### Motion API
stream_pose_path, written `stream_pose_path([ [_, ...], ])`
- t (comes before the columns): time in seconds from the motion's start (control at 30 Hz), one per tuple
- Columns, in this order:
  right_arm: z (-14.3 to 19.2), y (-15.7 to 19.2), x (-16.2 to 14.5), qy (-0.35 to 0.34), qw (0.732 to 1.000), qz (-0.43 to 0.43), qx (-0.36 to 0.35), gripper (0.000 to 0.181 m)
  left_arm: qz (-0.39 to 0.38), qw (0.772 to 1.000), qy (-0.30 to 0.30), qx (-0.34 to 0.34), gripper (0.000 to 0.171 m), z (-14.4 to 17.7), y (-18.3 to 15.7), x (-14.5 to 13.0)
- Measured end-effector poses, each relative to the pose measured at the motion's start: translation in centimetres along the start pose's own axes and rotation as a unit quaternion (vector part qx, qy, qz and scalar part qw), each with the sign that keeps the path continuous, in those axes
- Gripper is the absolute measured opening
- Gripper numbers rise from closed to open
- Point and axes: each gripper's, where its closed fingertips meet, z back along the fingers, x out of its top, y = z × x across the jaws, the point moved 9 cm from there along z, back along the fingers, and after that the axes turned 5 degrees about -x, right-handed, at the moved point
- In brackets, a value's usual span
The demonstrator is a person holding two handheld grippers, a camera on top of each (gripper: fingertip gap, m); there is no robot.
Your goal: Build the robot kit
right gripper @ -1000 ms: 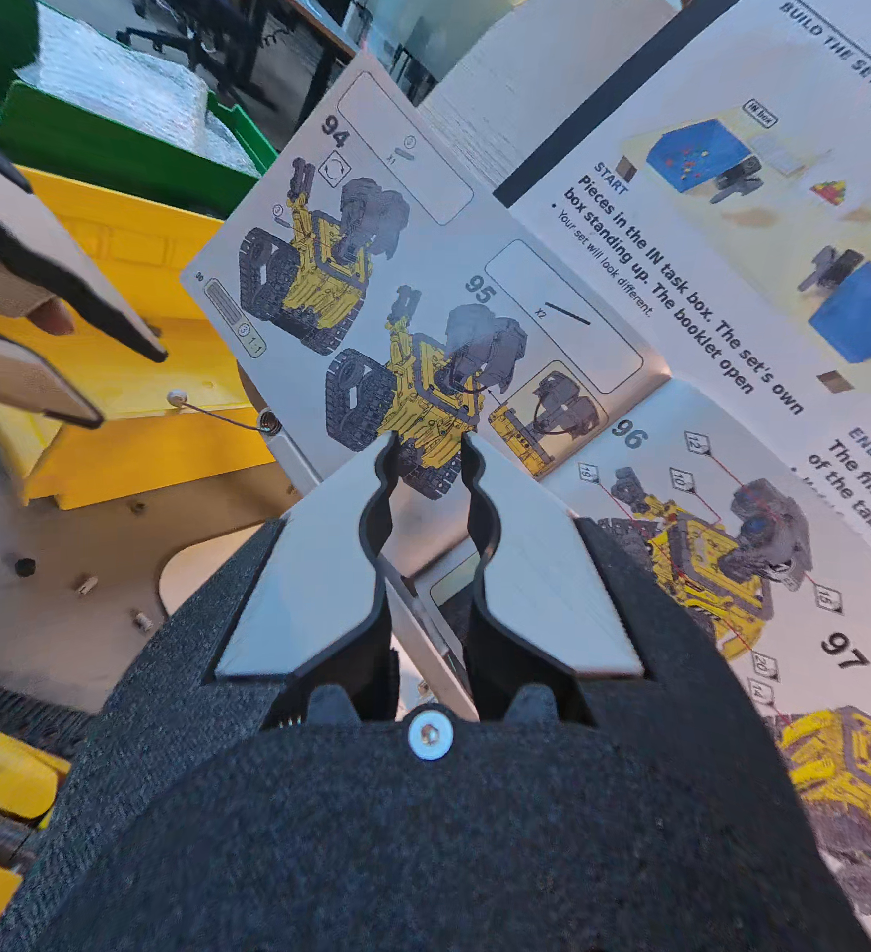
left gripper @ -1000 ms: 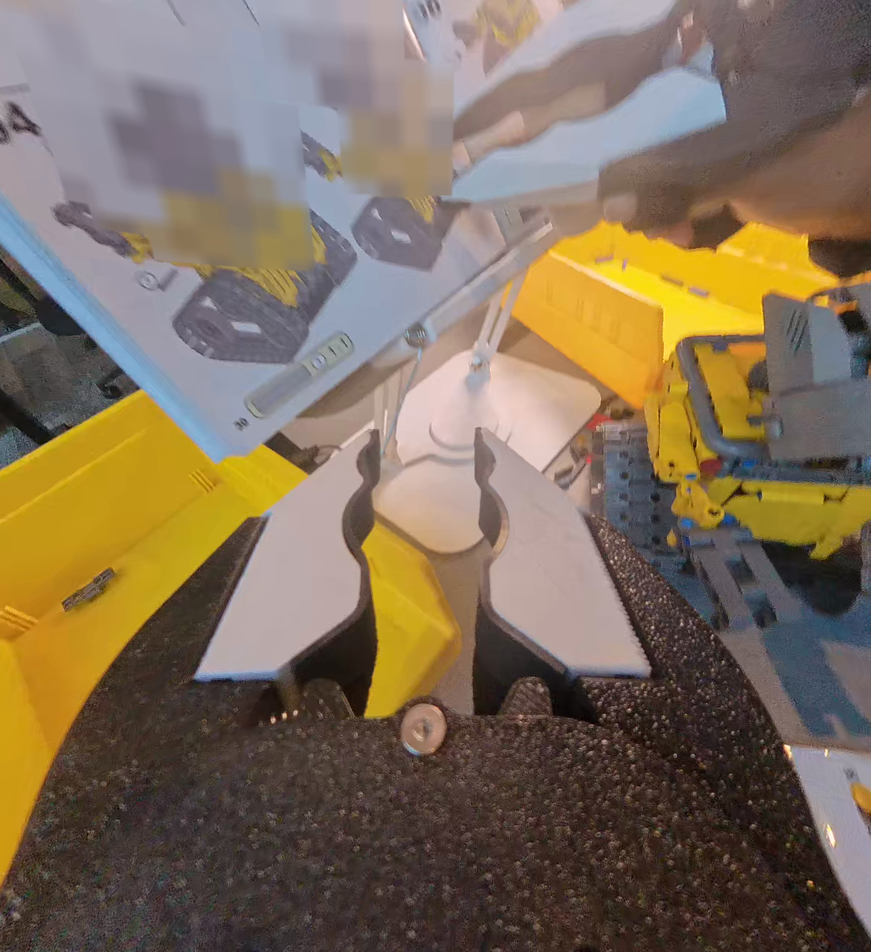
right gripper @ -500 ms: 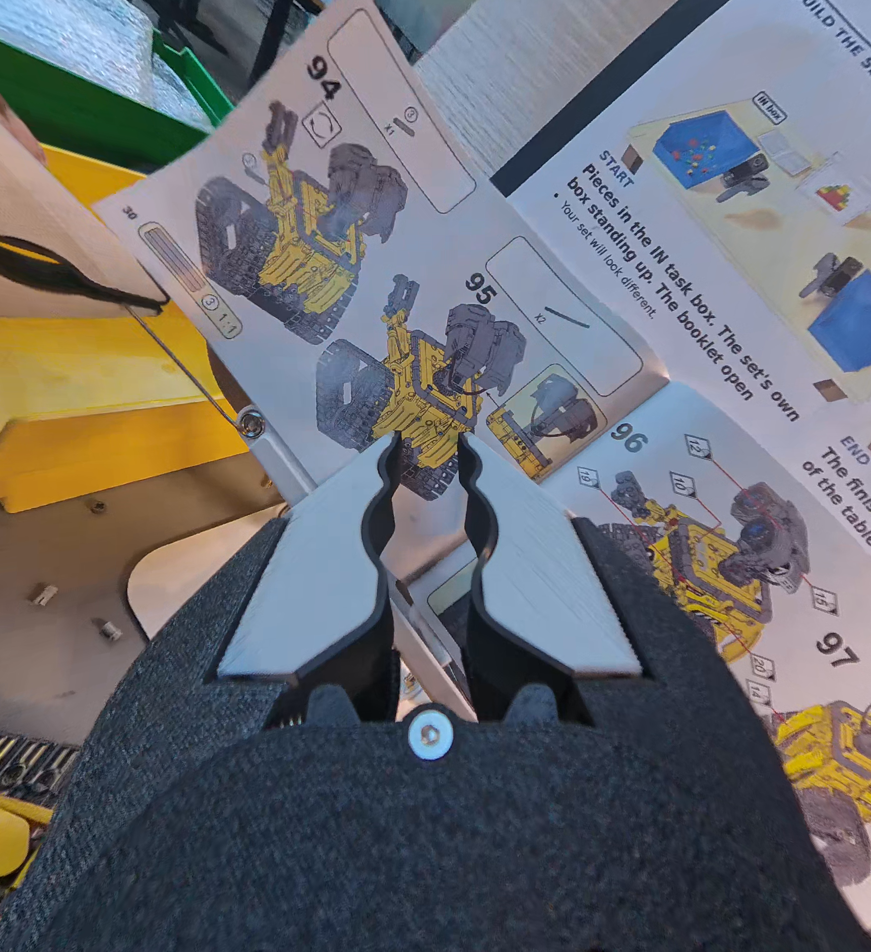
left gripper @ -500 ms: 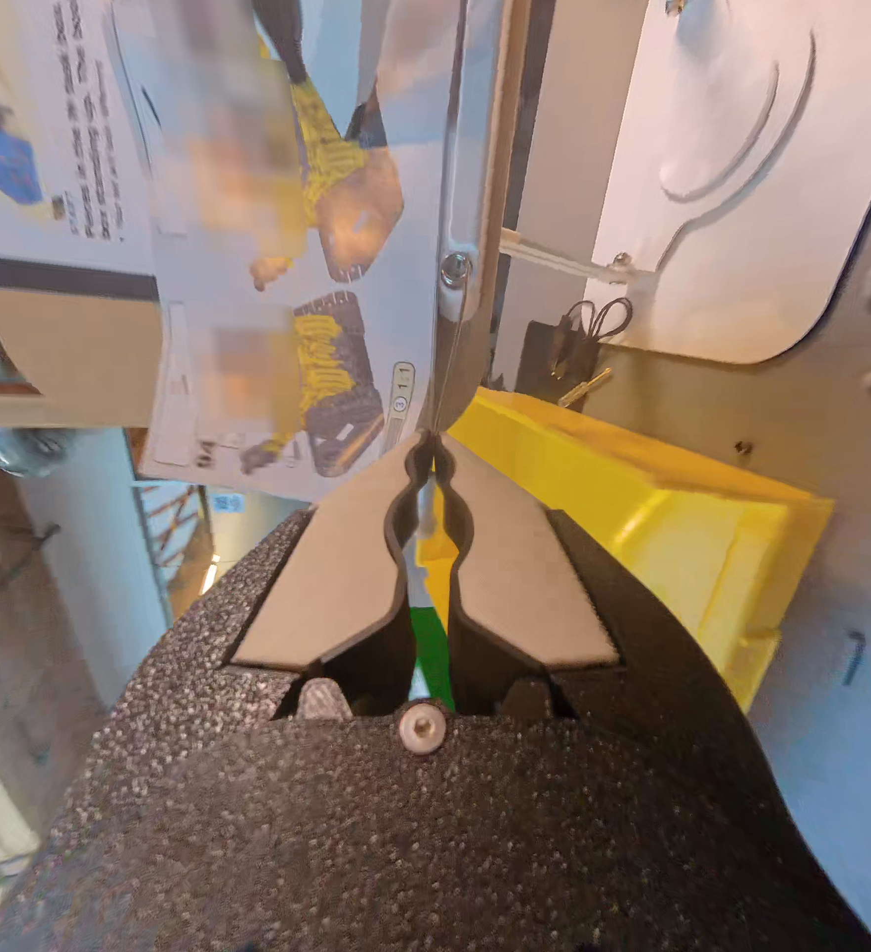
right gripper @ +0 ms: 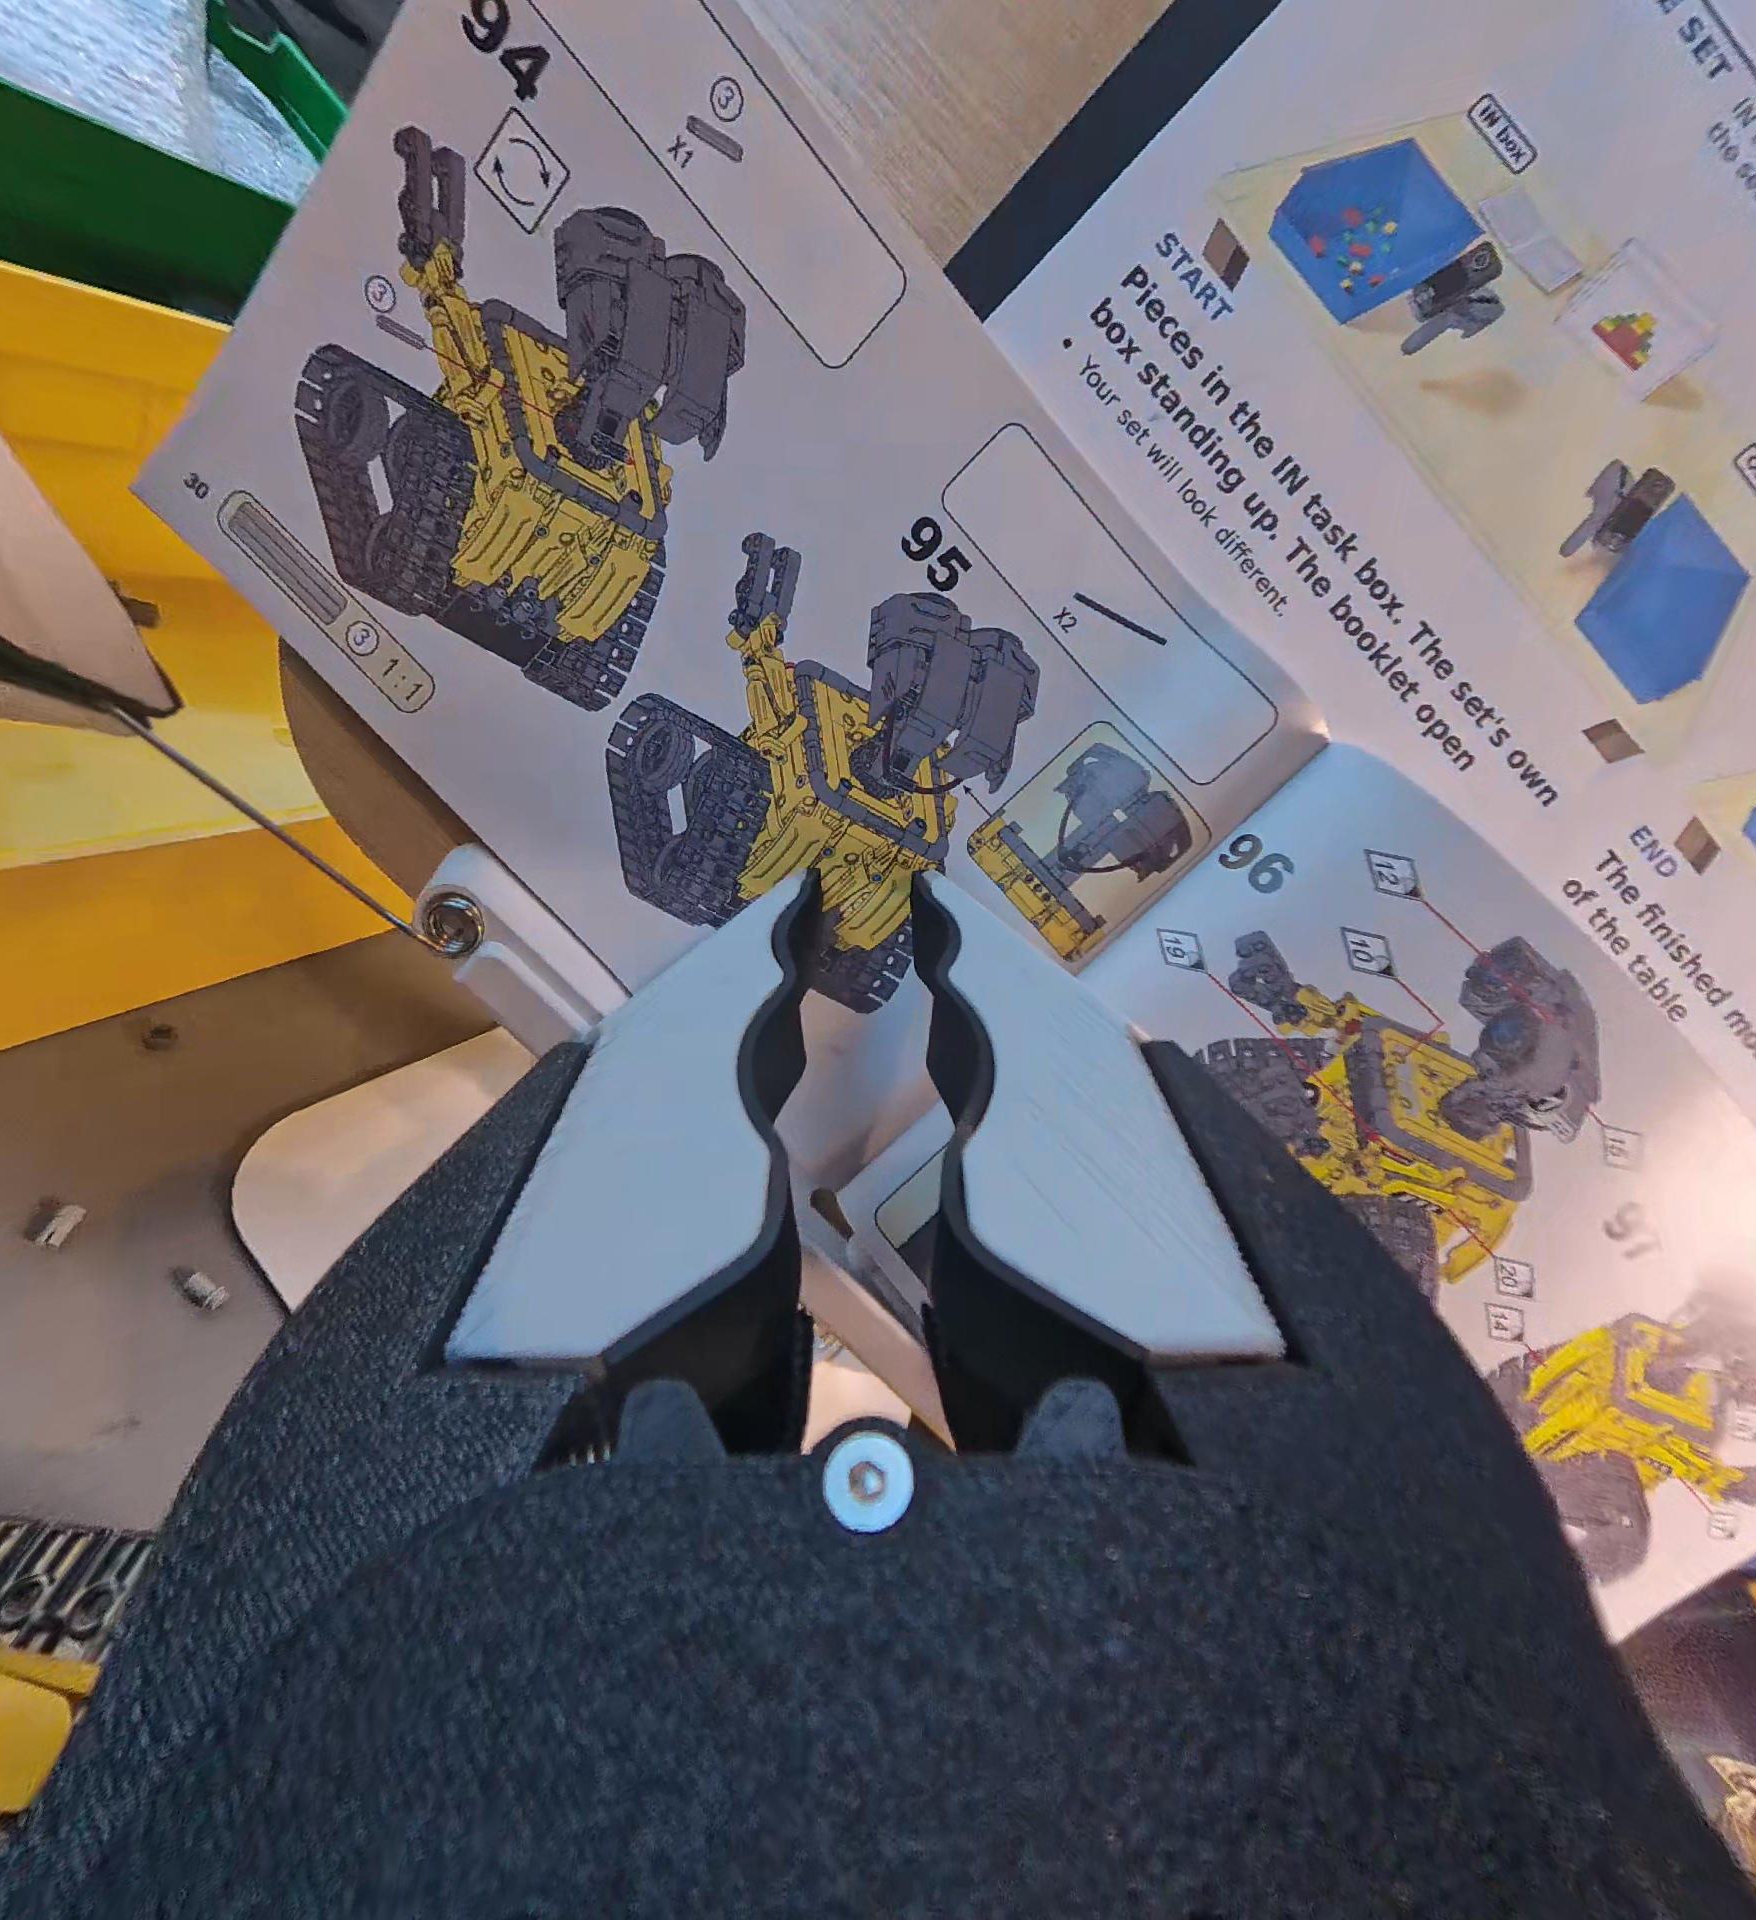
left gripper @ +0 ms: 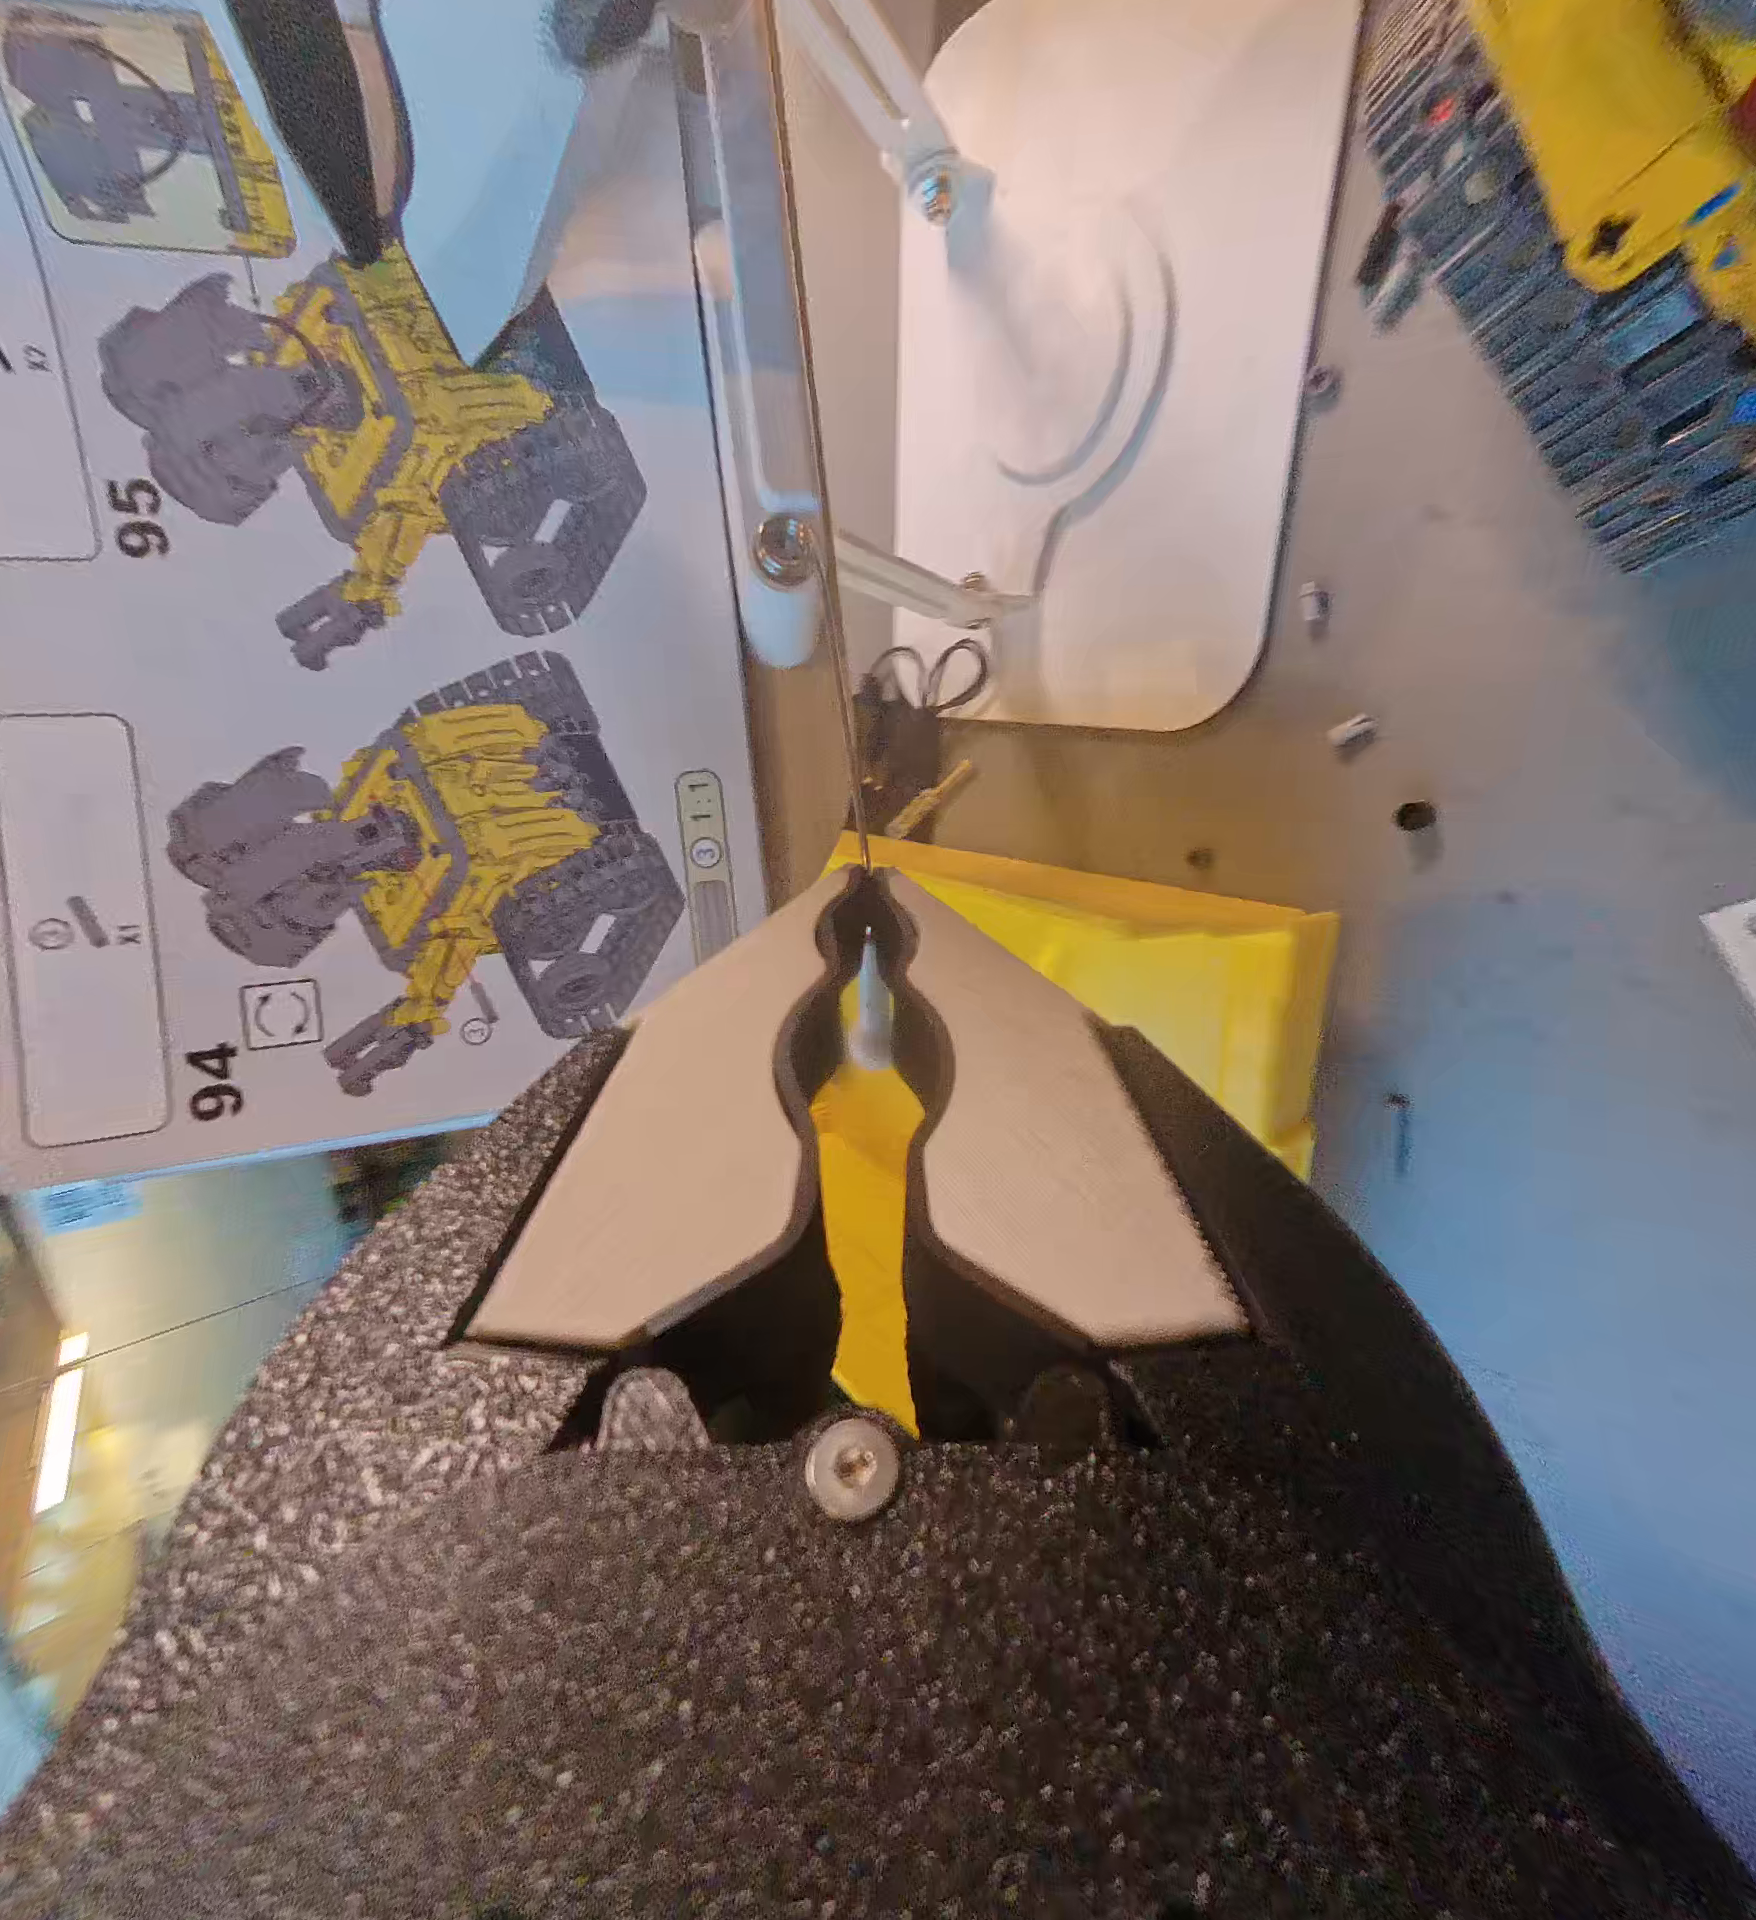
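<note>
My left gripper (left gripper: 866,871) is shut on the thin wire page-holder arm (left gripper: 822,520) of a white book stand (left gripper: 1113,364); the wire's white end cap (left gripper: 872,1013) sits between the fingers. The wire pivots at a screw (left gripper: 789,540) on the stand's ledge. An open building-instruction booklet (left gripper: 334,623) rests on the stand. In the right wrist view, my right gripper (right gripper: 861,883) is open and empty, its tips just in front of the booklet's (right gripper: 749,468) lower edge. The left gripper (right gripper: 22,623) shows there holding the wire (right gripper: 271,821) out to the left of the page.
A yellow bin (left gripper: 1113,966) lies behind the left gripper and also shows in the right wrist view (right gripper: 74,831), with a green bin (right gripper: 74,187) beyond it. A yellow and grey brick model (left gripper: 1684,156) stands at the upper right. A printed sheet (right gripper: 1476,416) stands behind the booklet. Small loose parts (right gripper: 53,1221) lie on the table. The left tips stand about 6 cm off the screw (left gripper: 789,540).
My left gripper has turned, closed on the wire page-holder and swung it away from the page. My right gripper has edged closer to the booklet, still open.
</note>
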Motion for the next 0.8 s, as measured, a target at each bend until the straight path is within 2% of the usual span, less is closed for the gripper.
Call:
stream_pose_path([
  [0.07,0.0,-0.1,-0.1,-0.004,1.0,-0.001,0.004,0.017,-0.031,0.998,0.008,0.049,0.0,0.5,0.4,0.3],
  [0.17,-0.1,-0.2,-0.1,-0.005,1.0,-0.004,0.01,0.017,-0.036,0.998,-0.015,0.049,0.002,1.8,3.1,1.6],
  [0.27,0.0,-0.2,-0.2,-0.012,1.0,-0.011,0.012,0.017,-0.084,0.993,0.005,0.082,0.003,-0.5,5.8,2.9],
  [0.33,0.0,-0.2,-0.3,-0.015,0.999,-0.024,0.016,0.019,-0.097,0.99,-0.046,0.091,0.002,-1.5,6.5,5.0],
  [0.4,0.2,-0.3,-0.4,-0.023,0.998,-0.048,0.023,0.02,-0.114,0.985,-0.064,0.109,0.0,-2.4,6.3,5.9],
  [0.47,0.4,-0.2,-0.6,-0.035,0.996,-0.065,0.044,0.03,-0.07,0.982,-0.11,0.136,0.0,-3.0,5.9,5.5],
  [0.6,1.6,-0.5,-0.6,-0.065,0.992,-0.088,0.066,0.033,0.08,0.971,-0.15,0.168,0.0,-1.4,4.9,2.6],
  [0.7,2.8,-1.2,-0.8,-0.088,0.987,-0.114,0.07,0.034,0.181,0.952,-0.191,0.155,0.004,-0.8,3.4,-0.1],
  [0.8,2.9,-1.4,-1.5,-0.08,0.982,-0.149,0.081,0.034,0.247,0.926,-0.251,0.133,0.007,-1.0,2.9,-1.2],
])
